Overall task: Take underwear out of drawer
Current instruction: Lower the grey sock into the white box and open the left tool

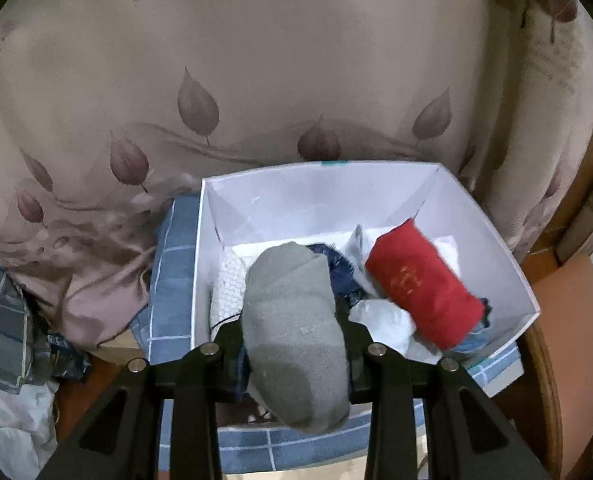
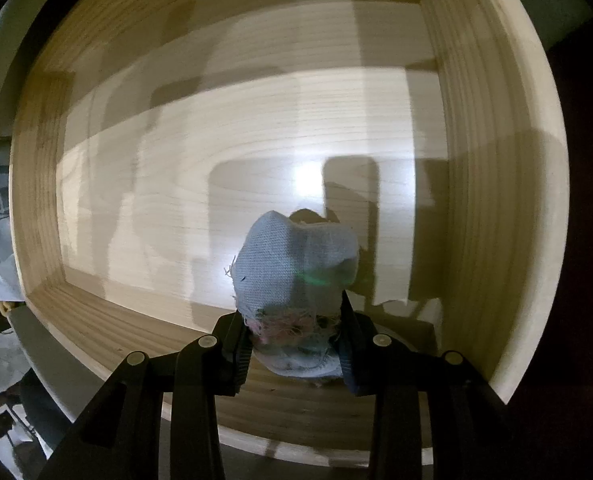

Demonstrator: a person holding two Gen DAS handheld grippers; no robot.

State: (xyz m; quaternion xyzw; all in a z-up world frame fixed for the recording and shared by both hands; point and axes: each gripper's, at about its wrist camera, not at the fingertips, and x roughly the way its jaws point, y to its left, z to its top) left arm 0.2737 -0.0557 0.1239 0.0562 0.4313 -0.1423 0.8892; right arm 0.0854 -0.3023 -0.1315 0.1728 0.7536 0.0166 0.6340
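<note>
Underwear in two rolled pieces sits in the two grippers. Nearest in the left wrist view, the left gripper [image 1: 294,344] has its jaws closed partway onto a grey rolled piece [image 1: 296,332], which stands up between the black fingers [image 1: 226,336] and covers much of the space between them. Just beyond it lies a white box [image 1: 496,248], open at the top, resting on a blue checked cloth [image 1: 176,264]. Inside the box are a red roll [image 1: 420,280] with gold markings lying at a slant toward the right wall, a dark navy piece [image 1: 336,268] behind the grey roll, a white textured piece [image 1: 228,284] at the left, and a crumpled white piece [image 1: 384,320] near the front. Behind the box hangs a beige fabric with leaf prints [image 1: 256,80] and some blurred lettering at the top. At the far left lie a plaid cloth [image 1: 0,312] and some pale crumpled material.

In the right wrist view, the right gripper [image 2: 294,336] has its jaws clamped narrowly on a light blue roll [image 2: 292,264] with frayed threads at its near end. The roll is inside a wooden drawer [image 2: 496,160], near the front wall; whether it touches the floor I cannot tell. Beyond it the pale floor of the drawer shows a bright glare spot and the shadows of the gripper, and the side walls curve up around it.
</note>
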